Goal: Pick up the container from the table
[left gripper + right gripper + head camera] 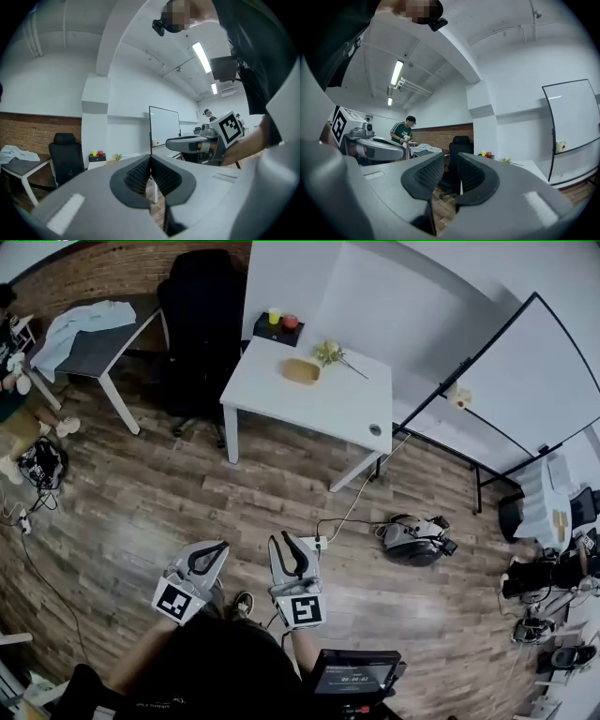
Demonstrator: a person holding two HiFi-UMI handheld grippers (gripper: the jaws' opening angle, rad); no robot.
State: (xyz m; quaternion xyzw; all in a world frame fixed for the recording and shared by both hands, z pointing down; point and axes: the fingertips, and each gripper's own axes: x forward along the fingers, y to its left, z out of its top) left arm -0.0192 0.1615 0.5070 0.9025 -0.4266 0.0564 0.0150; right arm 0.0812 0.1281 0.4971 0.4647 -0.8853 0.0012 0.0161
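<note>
The container (302, 370) is a shallow tan dish on the white table (328, 404) far ahead in the head view. Beside it lie a sprig of flowers (330, 353) and a black tray (278, 329) with a yellow cup and a red fruit. Both grippers hover over the wood floor, well short of the table. My left gripper (216, 549) (150, 159) is shut, pads touching, nothing in it. My right gripper (281, 545) (451, 157) is open with a narrow empty gap. The right gripper view shows the table (529, 165) at the right.
A black office chair (202, 324) stands left of the table, then a grey desk (98, 348) with a pale cloth. A person (14, 381) sits at the far left. A whiteboard (525, 381) leans at the right. A grey device (412, 540), a power strip (314, 543) and cables lie on the floor.
</note>
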